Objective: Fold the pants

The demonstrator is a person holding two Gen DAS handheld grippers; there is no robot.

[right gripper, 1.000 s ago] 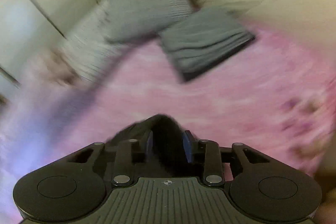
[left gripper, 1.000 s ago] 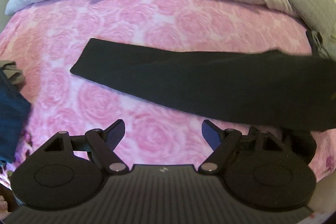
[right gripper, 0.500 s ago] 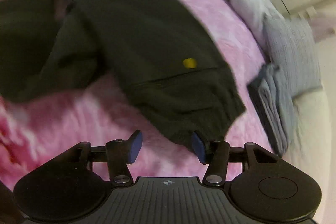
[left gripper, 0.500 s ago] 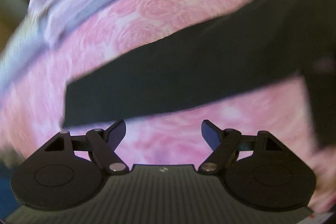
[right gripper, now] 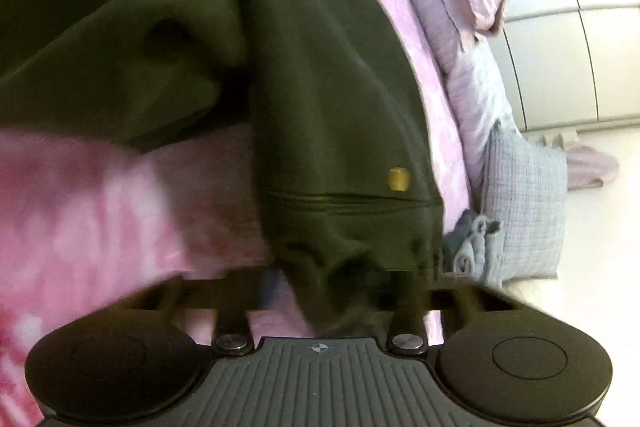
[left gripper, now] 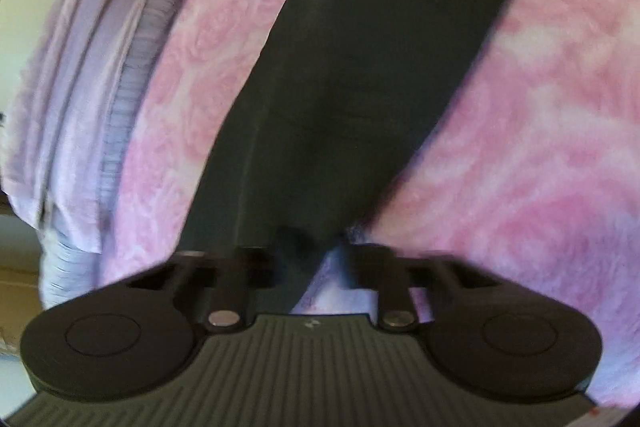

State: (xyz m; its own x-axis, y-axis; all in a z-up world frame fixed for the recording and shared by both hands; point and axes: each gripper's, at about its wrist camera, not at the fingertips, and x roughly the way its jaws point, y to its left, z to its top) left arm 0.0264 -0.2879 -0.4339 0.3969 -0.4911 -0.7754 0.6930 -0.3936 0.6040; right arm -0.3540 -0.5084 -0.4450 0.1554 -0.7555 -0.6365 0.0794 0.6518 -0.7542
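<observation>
Black pants (left gripper: 380, 67) lie on a pink rose-print bedspread (left gripper: 540, 147). In the left wrist view one leg runs from the top down to my left gripper (left gripper: 310, 263), whose fingers are drawn in on the hem's corner; the picture is blurred. In the right wrist view the pants (right gripper: 340, 87) show their waist end, with a yellow button (right gripper: 399, 179) above the waistband. The other leg is bunched at the upper left. My right gripper (right gripper: 332, 287) stands open with the waistband edge between its fingers.
Lilac pillows and a quilt (left gripper: 100, 87) are piled along the bed's edge on the left. A grey pillow (right gripper: 524, 211) and a folded grey cloth (right gripper: 468, 247) lie beyond the waistband. Pale cupboard doors (right gripper: 580, 47) stand behind them.
My left gripper swung round to the leg's hem and went from open to closed on it. My right gripper let go of the fabric, then came up to the waistband, still open.
</observation>
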